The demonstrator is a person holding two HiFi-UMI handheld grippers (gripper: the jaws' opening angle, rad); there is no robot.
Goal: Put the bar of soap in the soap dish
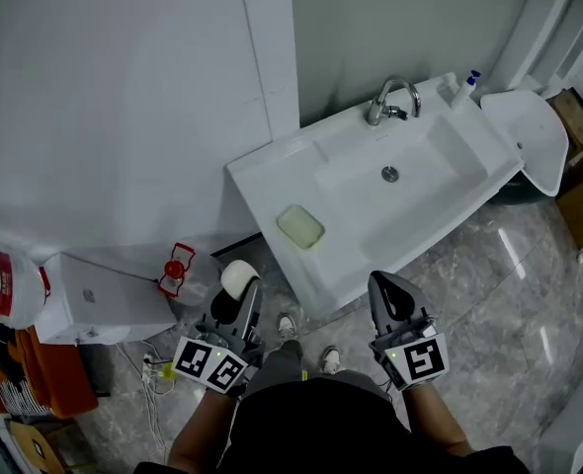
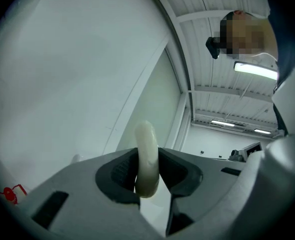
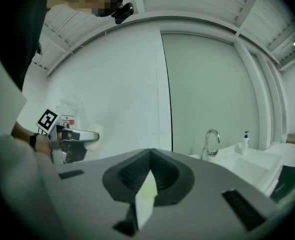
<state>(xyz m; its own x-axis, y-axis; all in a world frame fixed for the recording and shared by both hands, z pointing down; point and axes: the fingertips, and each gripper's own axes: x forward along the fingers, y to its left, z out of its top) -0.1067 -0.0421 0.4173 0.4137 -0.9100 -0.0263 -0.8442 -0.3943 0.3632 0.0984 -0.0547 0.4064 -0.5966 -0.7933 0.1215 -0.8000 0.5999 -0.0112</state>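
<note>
Pinching the soap (image 1: pixel 237 276) in my left gripper (image 1: pixel 244 292), right gripper (image 1: pixel 388 284) closed empty, I've yet to reach the dish (image 1: pixel 300 225) ahead.

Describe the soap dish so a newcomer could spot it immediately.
Find the white sink against the wall. On its flat ledge left of the basin, at the end away from the pump bottle, lies the soap dish. It is the only pale green, rounded rectangle on that white top.

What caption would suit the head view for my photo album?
Looking down: the left tongs hold a bar of soap, the right tongs are shut, the soap dish sits on the sink.
</note>
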